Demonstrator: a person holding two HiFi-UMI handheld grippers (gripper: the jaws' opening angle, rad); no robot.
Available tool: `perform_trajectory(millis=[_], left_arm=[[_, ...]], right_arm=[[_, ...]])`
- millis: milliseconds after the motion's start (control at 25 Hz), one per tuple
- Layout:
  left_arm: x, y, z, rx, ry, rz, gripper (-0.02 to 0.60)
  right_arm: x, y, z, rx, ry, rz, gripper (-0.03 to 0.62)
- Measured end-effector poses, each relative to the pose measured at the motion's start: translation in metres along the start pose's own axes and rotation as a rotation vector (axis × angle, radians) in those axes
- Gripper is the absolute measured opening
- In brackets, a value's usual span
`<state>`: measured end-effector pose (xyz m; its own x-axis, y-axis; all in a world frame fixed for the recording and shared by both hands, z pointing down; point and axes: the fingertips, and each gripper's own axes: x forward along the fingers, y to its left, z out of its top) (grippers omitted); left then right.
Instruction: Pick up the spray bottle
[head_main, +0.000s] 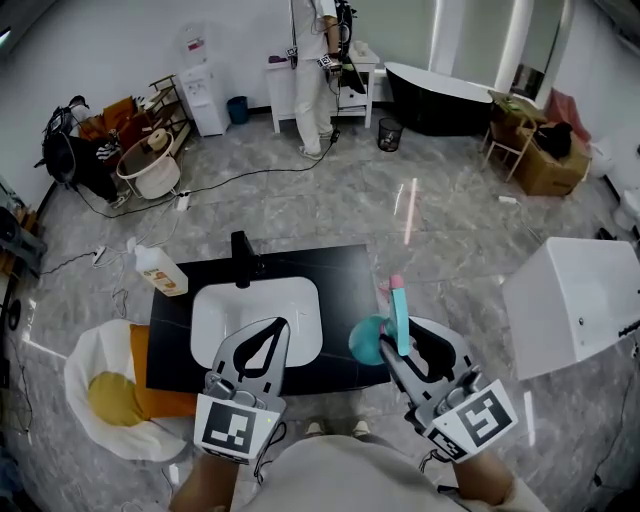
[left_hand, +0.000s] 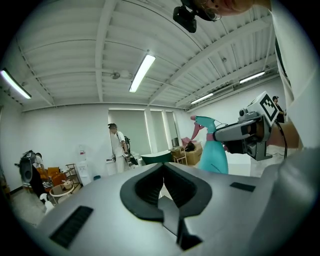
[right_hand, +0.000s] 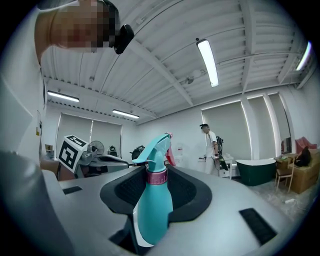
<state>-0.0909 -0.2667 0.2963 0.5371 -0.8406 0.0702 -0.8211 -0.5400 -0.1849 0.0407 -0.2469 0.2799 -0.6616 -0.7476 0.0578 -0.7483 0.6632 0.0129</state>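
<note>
The teal spray bottle (head_main: 370, 341) with a pink collar and teal trigger head hangs above the counter's right end, upright between the jaws of my right gripper (head_main: 395, 345). In the right gripper view the bottle (right_hand: 152, 205) fills the gap and the pads press on its body, so my right gripper (right_hand: 156, 175) is shut on it. My left gripper (head_main: 278, 325) floats over the white basin (head_main: 215, 310) with its tips together and nothing in them. In the left gripper view my left gripper (left_hand: 163, 167) is empty, and the bottle (left_hand: 212, 152) shows off to the right.
A black counter (head_main: 345, 275) holds the basin and a black faucet (head_main: 241, 255). A white bottle with an orange label (head_main: 160, 270) stands at its far left corner. A white bag (head_main: 85, 365) lies left, a white box (head_main: 575, 300) right. A person (head_main: 315, 70) stands far back.
</note>
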Motion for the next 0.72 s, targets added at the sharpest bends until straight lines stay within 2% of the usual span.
perform_trajectory(millis=[360,720], left_arm=[[-0.01,-0.01,-0.023,-0.025,0.058,0.002,0.02],[-0.014,-0.008,-0.016,-0.018,0.043,0.02,0.02]], right_arm=[[-0.002,0.013,-0.019,-0.002,0.047,0.02,0.16],[-0.004,0.015,-0.014,-0.008,0.017,0.02,0.16]])
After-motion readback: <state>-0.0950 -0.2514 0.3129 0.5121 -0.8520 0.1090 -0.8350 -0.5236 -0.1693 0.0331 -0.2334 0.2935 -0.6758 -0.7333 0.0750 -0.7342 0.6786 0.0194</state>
